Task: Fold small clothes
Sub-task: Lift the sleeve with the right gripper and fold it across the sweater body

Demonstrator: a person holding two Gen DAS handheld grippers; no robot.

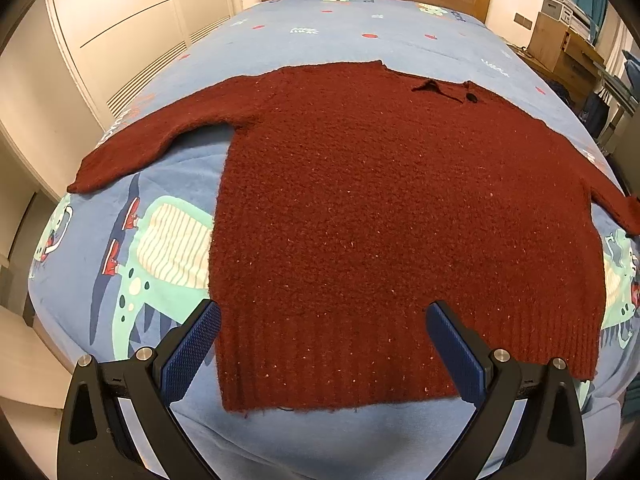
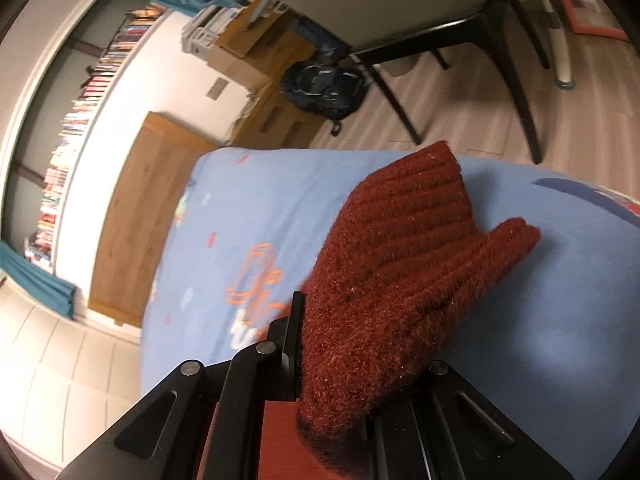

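bedroom, probably a child's | dinosaur-print bed (image 1: 280,40) | bookshelf (image 2: 80,120)

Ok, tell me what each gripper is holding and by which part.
The right gripper is shut on the red sweater at its sleeve cuff. The left gripper is open, holding nothing.

Warm indoor light, even, shadows soft. Heavy fisheye warp, dark vignette corners. Right view motion-blurred (room background worst); left sharp.

Dark red knit sweater (image 1: 400,220), spread flat, one cuff (image 2: 400,260) seemingly lifted
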